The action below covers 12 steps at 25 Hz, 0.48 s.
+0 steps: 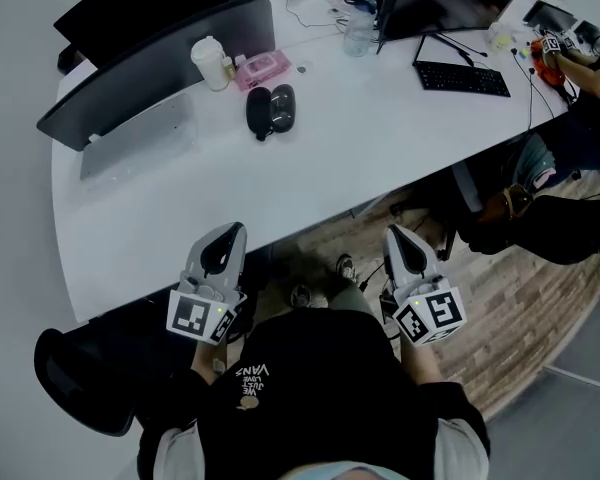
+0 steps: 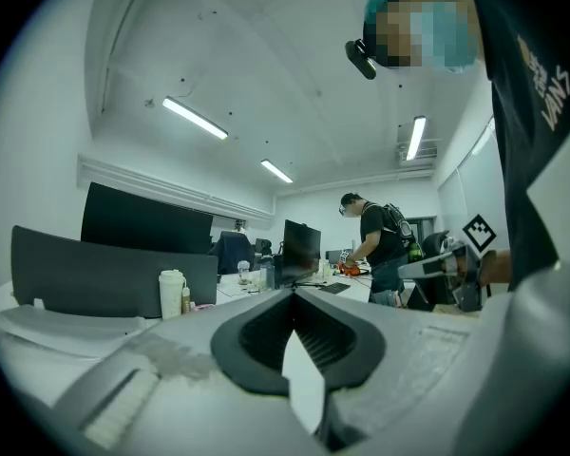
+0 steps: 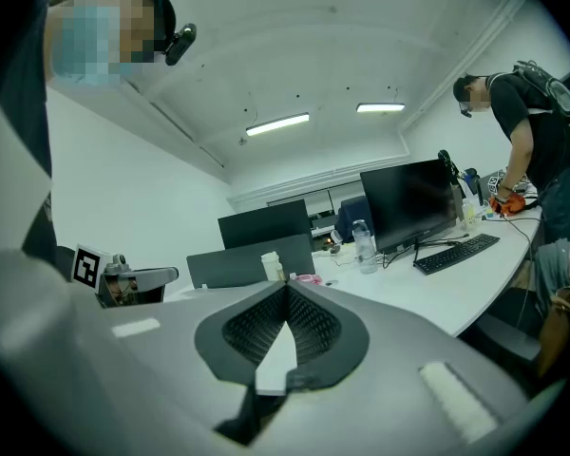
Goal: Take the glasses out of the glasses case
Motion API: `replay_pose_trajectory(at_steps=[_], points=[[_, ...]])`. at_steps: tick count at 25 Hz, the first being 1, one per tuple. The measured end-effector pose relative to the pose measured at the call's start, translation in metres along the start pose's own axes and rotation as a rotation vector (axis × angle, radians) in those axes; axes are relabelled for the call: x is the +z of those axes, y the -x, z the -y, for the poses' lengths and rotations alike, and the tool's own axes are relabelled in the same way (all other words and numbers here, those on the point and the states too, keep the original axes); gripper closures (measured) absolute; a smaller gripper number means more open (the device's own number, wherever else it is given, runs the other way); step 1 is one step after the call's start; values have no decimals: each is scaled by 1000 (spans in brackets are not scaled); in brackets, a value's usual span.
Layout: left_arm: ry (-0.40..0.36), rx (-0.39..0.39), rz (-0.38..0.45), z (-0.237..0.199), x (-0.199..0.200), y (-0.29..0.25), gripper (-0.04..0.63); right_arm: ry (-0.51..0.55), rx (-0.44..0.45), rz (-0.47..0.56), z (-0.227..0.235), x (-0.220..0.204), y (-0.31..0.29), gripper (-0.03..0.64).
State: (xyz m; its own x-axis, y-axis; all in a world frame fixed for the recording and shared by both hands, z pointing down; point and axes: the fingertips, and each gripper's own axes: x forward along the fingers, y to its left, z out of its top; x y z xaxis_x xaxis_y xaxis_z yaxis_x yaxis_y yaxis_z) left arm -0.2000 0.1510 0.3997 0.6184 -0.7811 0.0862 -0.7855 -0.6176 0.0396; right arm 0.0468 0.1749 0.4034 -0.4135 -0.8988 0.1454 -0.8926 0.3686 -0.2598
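Observation:
The black glasses case (image 1: 270, 110) lies on the white table (image 1: 360, 138), far from me. It looks like two dark oval halves side by side; I cannot make out glasses in it. My left gripper (image 1: 236, 230) is held low in front of my body at the table's near edge, its jaws shut and empty. My right gripper (image 1: 393, 231) is beside it just off the table's edge, also shut on nothing. Both gripper views look level across the desk and show closed jaws (image 2: 293, 293) (image 3: 287, 286); the case is hidden there.
A white cup (image 1: 211, 64) and a pink pack (image 1: 263, 68) stand just behind the case, before a dark screen panel (image 1: 160, 68). A keyboard (image 1: 463, 78), monitor and water bottle (image 1: 358, 33) sit at the right. Another person (image 1: 580, 78) works at the far right. A black chair (image 1: 75, 378) is at my left.

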Motion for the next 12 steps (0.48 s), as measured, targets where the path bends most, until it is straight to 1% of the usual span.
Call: replay_pose_trajectory(at_steps=[6, 12], points=[[0, 30, 2, 7, 6, -29, 594, -2, 33, -3, 29, 11, -13, 618], [-8, 100, -4, 12, 6, -59, 594, 6, 105, -28, 63, 18, -37, 618]])
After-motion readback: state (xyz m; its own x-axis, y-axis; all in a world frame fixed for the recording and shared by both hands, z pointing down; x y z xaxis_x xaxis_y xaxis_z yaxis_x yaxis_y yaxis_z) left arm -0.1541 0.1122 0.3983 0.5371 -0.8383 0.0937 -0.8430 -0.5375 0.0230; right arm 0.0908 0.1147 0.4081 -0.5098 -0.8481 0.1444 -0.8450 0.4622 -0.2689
